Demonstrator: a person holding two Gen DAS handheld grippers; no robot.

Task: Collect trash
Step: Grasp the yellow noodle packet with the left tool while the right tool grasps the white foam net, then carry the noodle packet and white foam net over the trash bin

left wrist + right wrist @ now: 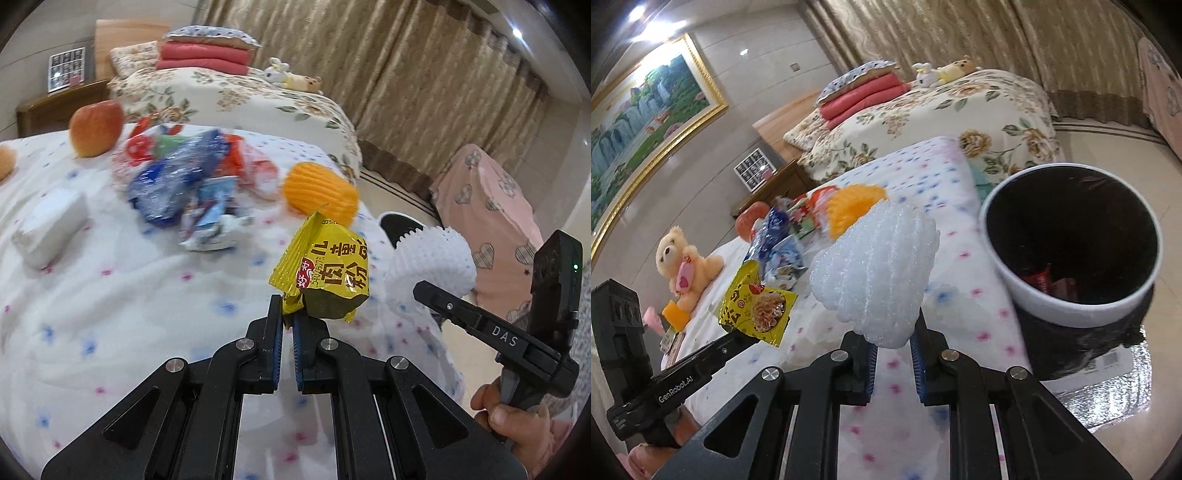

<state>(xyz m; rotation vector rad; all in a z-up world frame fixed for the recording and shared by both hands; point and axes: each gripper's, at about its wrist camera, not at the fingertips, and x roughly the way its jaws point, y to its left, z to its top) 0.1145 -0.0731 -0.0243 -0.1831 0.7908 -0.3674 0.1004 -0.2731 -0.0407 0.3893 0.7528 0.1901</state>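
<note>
My left gripper (288, 314) is shut on a yellow snack wrapper (328, 273) and holds it above the dotted white bedspread (129, 302). The wrapper also shows in the right wrist view (757, 299). My right gripper (894, 339) is shut on a white foam fruit net (875, 273), held above the bed; the net shows in the left wrist view (432, 264) too. A white bin with a black liner (1071, 236) stands to the right of the bed, with red wrappers inside. A pile of wrappers (184, 184) lies further back on the bed.
An apple (96, 127), an orange foam net (319, 192) and a white tissue pack (50, 225) lie on the bed. A teddy bear (683, 262) sits at the left. A floral bed (942, 114) and curtains stand behind. A silver mat (1108, 391) lies under the bin.
</note>
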